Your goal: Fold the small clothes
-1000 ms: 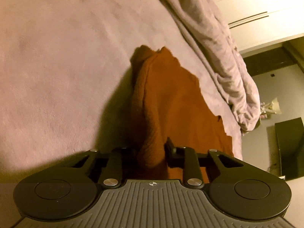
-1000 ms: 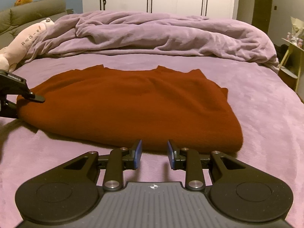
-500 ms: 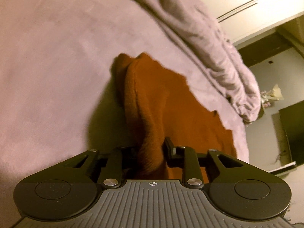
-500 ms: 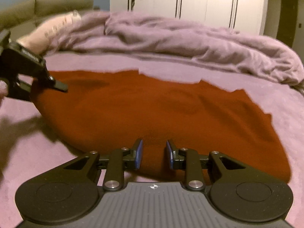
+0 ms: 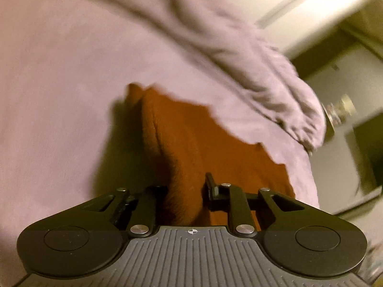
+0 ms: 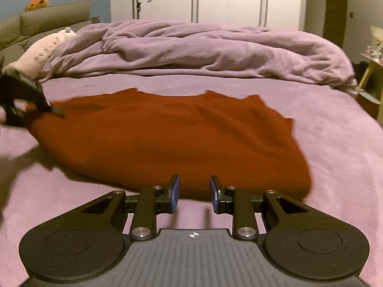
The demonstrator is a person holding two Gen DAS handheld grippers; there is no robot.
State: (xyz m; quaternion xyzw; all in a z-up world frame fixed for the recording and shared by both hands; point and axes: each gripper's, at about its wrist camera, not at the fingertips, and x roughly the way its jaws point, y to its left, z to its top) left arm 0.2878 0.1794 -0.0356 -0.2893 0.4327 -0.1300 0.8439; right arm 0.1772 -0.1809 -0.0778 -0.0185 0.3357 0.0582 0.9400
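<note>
Two grippers worked a purple bed sheet (image 6: 335, 148), with a rumpled purple duvet (image 6: 215, 50) heaped along its far side and white wardrobe doors (image 6: 227, 0) behind. A rust-brown sweater (image 6: 167, 138) lay folded flat in the middle of the sheet, its long axis running left to right, with the pointed edges along the far side and the thick folded edge nearest the camera.

From the right wrist view, the left gripper (image 6: 51, 110) reached in from the far left, tilted downward, and was clamped on the sweater's left end; in its own blurred view, a bunched ridge of the sweater (image 5: 182, 157) sat pinched between its fingers (image 5: 210, 184). The right gripper (image 6: 194, 191) hovered level and low at the sweater's near edge, its blue-padded fingers (image 6: 174, 191) apart and holding nothing, just short of the cloth.

Compared with half a second before, the right gripper had drawn back a little, so sheet showed between its fingers where cloth had been, and the left gripper sat lower and farther left in the view. A pale plush toy (image 6: 45, 52) lay at the far left by the duvet.
</note>
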